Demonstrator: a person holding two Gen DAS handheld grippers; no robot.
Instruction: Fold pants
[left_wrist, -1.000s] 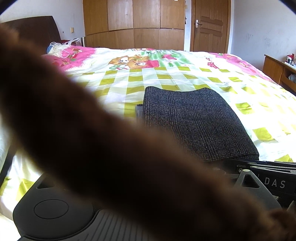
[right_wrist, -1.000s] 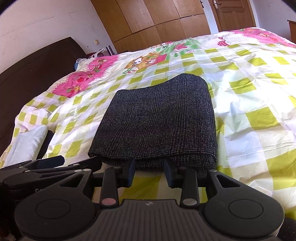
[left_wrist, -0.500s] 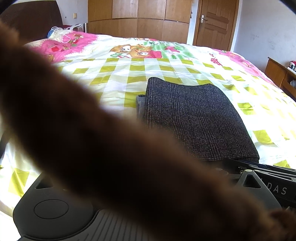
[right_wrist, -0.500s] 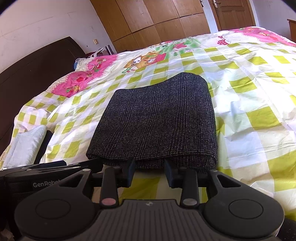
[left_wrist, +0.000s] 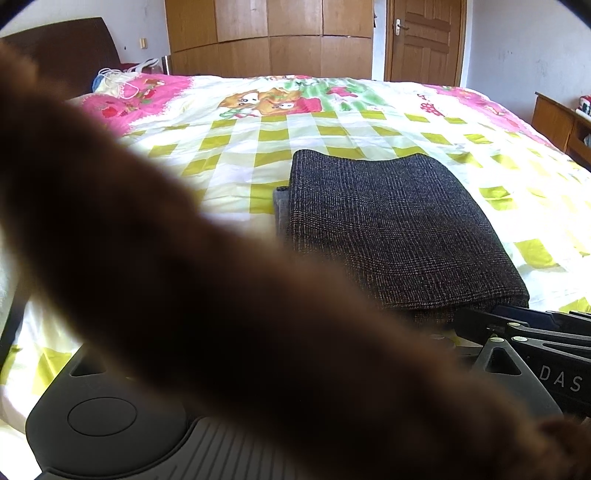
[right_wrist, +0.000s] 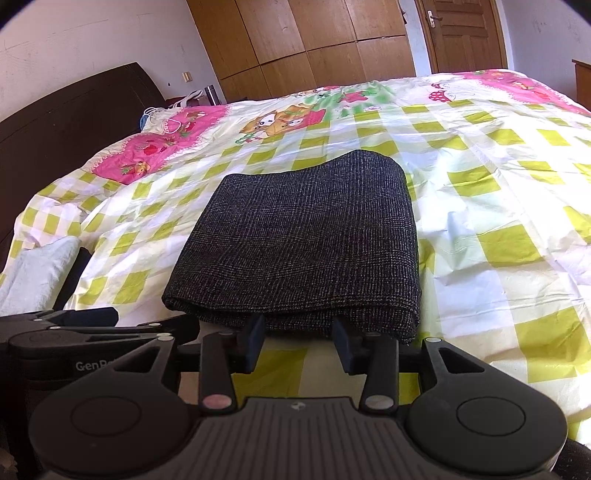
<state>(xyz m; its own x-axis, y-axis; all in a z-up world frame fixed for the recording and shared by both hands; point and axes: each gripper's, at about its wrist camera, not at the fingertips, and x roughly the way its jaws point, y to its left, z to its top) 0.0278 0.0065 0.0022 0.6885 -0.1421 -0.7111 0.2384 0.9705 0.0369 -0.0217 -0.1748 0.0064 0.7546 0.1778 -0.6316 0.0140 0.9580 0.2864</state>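
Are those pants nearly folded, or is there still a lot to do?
Nearly done, it seems. The dark checked pants already lie as a compact, layered rectangle on the checked bedspread. The right gripper sits open at the near edge, gripping nothing. The left gripper is beside it, its fingers mostly hidden by a blurred brown shape. Perhaps only tidying the grey edge remains.

Checked bedspread (right_wrist: 498, 206), wooden wardrobe (right_wrist: 314, 48), door (right_wrist: 461, 37)
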